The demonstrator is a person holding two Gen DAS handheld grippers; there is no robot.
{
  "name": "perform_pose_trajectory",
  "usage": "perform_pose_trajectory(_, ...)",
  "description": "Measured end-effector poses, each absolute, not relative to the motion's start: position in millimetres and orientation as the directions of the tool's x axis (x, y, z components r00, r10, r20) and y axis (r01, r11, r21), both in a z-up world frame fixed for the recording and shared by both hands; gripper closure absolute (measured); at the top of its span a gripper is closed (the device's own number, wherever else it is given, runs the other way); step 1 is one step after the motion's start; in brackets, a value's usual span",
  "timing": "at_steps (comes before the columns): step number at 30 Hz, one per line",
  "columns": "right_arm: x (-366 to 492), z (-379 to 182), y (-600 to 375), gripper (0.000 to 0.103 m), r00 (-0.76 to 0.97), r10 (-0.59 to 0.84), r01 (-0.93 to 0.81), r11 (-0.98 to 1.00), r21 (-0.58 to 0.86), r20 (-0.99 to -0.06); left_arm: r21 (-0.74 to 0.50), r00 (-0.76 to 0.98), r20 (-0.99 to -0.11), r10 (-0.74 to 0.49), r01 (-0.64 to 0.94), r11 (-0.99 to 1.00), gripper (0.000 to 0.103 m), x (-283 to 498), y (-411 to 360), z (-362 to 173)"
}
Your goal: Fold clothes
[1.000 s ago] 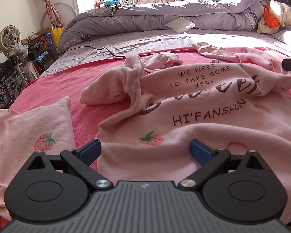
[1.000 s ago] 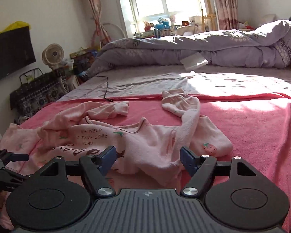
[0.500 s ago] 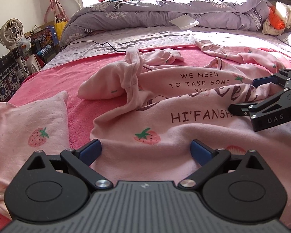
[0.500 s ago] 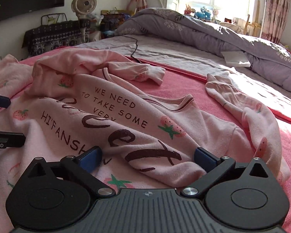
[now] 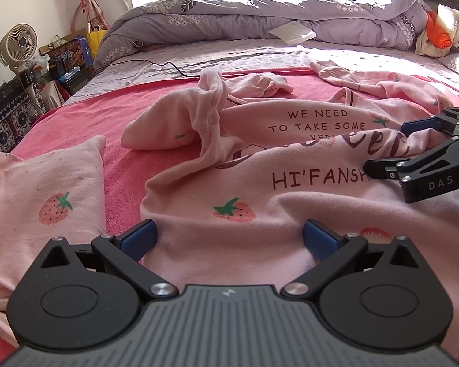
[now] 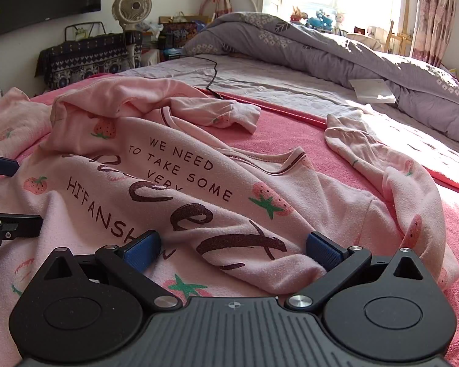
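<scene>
Left claw [image 5: 228, 238] spread wide, right claw [image 6: 232, 249] spread wide

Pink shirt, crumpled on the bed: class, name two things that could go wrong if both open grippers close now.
1. The shirt lies in layers under the left gripper and right gripper; either may pinch several at once.
2. One sleeve is twisted across the body, so lifting could fold it in.

Two grippers [image 5: 228, 238] [image 6: 232, 249], two pink garments [image 5: 290, 189] [image 5: 42, 195], one fan [image 5: 18, 42].
</scene>
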State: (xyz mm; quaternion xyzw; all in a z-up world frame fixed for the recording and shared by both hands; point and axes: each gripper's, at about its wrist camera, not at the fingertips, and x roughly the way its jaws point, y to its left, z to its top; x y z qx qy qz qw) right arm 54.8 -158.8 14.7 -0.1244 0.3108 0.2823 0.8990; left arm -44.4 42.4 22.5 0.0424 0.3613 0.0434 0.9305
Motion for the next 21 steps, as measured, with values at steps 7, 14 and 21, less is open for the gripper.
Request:
perform_pose_trajectory(7,55.2,16.0,-159.7,0.0,0.647,0.43,-0.585,0.81,-0.048,-0.629,0.101,0.737,-0.668,0.107,-0.052,0.994,0.0,-43.8,44.4,20.8)
perform_pose_trajectory(14,53.6,14.8,-158.1,0.0,0.649,0.429,-0.584,0.811,-0.049,-0.629,0.095,0.74,-0.665,0.101,-0.051,0.994,0.0,-45.4,44.8,20.7)
perform_pose_trajectory(21,53.5,14.7,-158.0,0.0,0.649,0.429,-0.583,0.811,-0.049,-0.628,0.096,0.747,-0.656,0.105,-0.055,0.994,0.0,-49.3,43.9,24.6)
